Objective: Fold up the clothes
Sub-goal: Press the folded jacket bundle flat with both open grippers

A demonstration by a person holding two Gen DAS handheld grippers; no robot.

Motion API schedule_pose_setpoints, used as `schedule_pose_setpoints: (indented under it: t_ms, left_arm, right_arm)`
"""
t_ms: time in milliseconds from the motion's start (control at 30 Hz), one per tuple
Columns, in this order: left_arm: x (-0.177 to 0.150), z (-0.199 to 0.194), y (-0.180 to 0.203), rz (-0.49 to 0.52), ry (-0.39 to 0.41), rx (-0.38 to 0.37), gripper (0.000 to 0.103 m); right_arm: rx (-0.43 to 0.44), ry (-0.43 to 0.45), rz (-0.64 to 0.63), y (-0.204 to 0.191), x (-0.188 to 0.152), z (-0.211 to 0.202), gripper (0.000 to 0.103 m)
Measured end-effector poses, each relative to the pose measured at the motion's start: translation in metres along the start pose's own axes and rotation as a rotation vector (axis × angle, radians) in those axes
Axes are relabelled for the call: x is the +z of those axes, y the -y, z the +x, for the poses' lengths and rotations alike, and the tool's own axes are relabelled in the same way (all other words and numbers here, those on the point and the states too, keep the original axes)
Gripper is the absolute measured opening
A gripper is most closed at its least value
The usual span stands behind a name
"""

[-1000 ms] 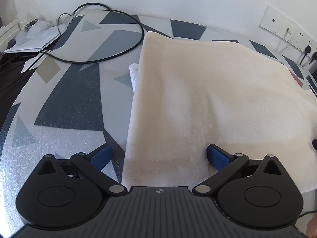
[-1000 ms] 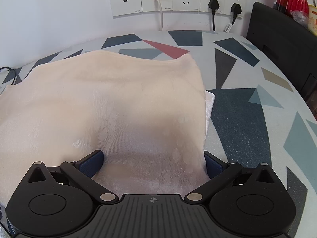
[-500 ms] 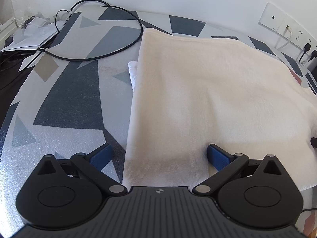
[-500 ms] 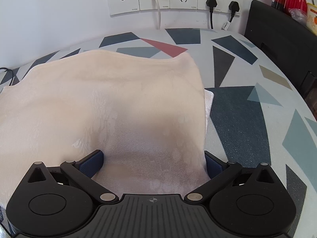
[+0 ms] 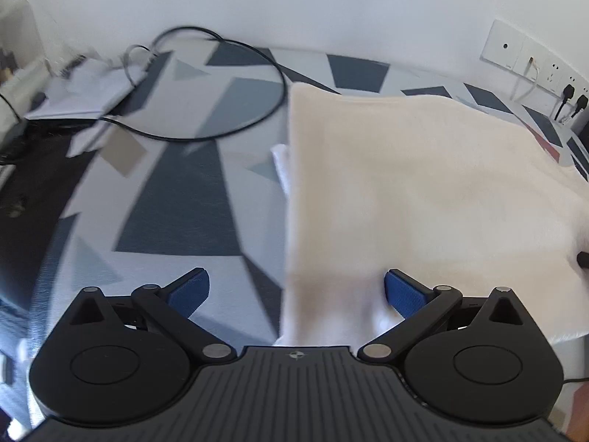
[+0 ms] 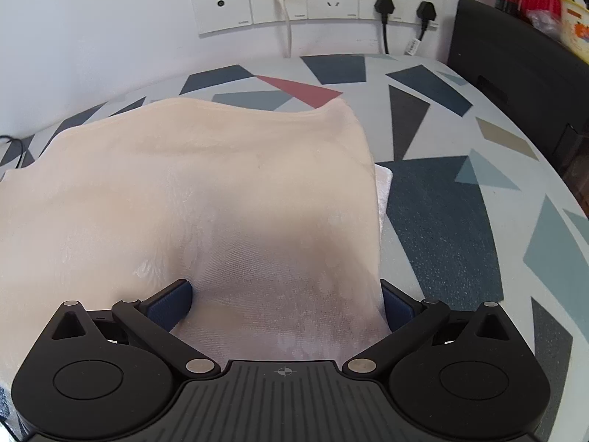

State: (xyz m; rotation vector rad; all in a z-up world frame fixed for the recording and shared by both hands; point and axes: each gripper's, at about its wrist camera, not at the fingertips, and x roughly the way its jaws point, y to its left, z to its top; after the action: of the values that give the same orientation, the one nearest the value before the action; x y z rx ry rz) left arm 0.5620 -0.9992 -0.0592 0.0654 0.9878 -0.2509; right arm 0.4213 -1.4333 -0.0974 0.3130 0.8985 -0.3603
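A cream cloth [image 5: 423,191] lies spread on the patterned surface [image 5: 176,199], folded over so that a white layer [image 5: 280,164] peeks out under its edge. In the left wrist view the cloth fills the 1 to 4 o'clock part of the frame; in the right wrist view it [image 6: 191,199] runs from 9 o'clock to centre, with the white layer [image 6: 383,184] showing at its right edge.

The left tool [image 5: 296,291] stands wide open, gripping nothing; the cloth's near corner lies between its blue pads [image 5: 403,291]. The right tool [image 6: 285,304] is likewise spread wide, the cloth's near end lying between its fingers, unclamped.

A black cable [image 5: 235,84] loops on the surface at 11 o'clock in the left view, beside papers [image 5: 84,99]. Wall sockets [image 6: 316,0] with two black plugs [image 6: 384,3] sit at 12 o'clock in the right view.
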Motion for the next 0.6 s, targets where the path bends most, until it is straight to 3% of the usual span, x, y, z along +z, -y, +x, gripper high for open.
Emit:
schedule_pose_setpoints:
  t_ms: [133,333,467,600]
  left_arm:
    - [-0.01,-0.016,-0.027,-0.071,-0.021,-0.003,0.103]
    - [-0.003,-0.021,-0.062,-0.206,-0.023,-0.115,0.103]
    - [0.014,-0.009,-0.057,-0.239,-0.018,-0.179,0.103]
    - [0.028,0.008,-0.035,-0.186,0.02,-0.131,0.103]
  right_arm:
    - [0.022,0.009,0.037,0.012,0.0,-0.012,0.102]
    - [0.055,0.022,0.092,0.029,-0.001,-0.03,0.102]
    - [0.079,0.031,0.127,0.04,0.001,-0.039,0.102]
    - [0.106,0.045,0.165,0.041,0.015,-0.03,0.102]
